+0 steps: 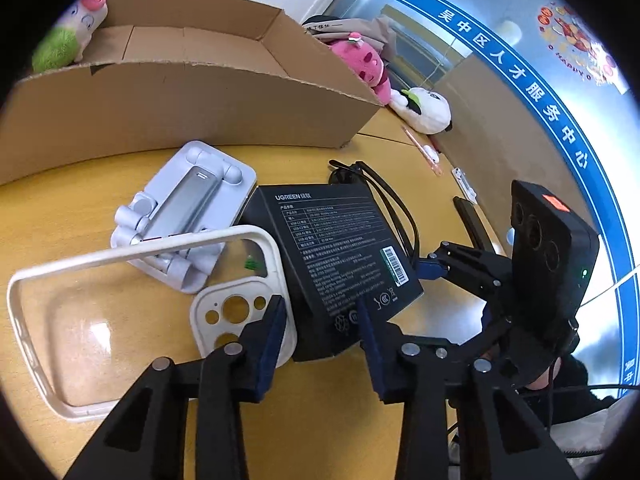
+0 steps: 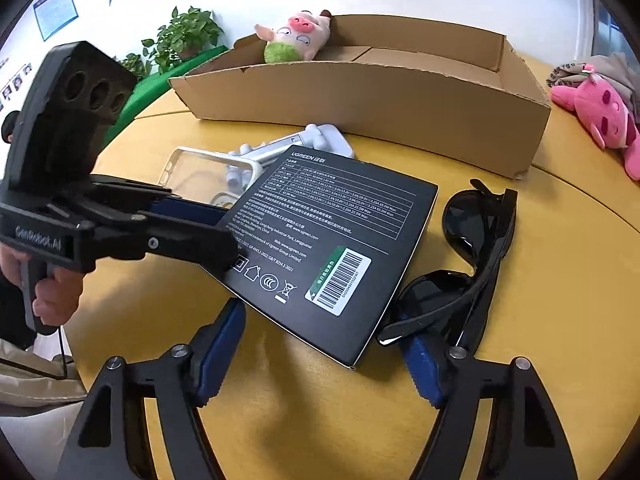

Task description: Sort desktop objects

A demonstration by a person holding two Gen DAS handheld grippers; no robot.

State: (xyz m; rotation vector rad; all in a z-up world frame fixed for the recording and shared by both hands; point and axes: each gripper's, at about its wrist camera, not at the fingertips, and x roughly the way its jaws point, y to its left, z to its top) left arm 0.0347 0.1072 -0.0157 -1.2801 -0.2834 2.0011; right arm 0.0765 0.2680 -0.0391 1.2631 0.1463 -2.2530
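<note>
A black UGREEN box (image 1: 336, 252) (image 2: 320, 232) lies on the yellow table (image 1: 280, 400), resting on a white phone case (image 1: 132, 312) (image 2: 200, 172) and next to a white folding phone stand (image 1: 184, 208) (image 2: 280, 148). Black sunglasses (image 2: 468, 264) lie right of the box. My left gripper (image 1: 320, 320) is open, its jaws either side of the box's near corner. My right gripper (image 2: 328, 360) is open at the box's other corner, its right finger by the sunglasses. A cardboard box (image 1: 180, 92) (image 2: 380, 92) stands behind.
A pig plush (image 2: 298, 38) (image 1: 76, 36) leans on the cardboard box's far rim. A pink plush (image 1: 368, 64) (image 2: 600, 120) and a white plush (image 1: 424, 108) lie to the right. A pen (image 1: 422, 150) lies beyond. Plants (image 2: 180, 40) stand behind.
</note>
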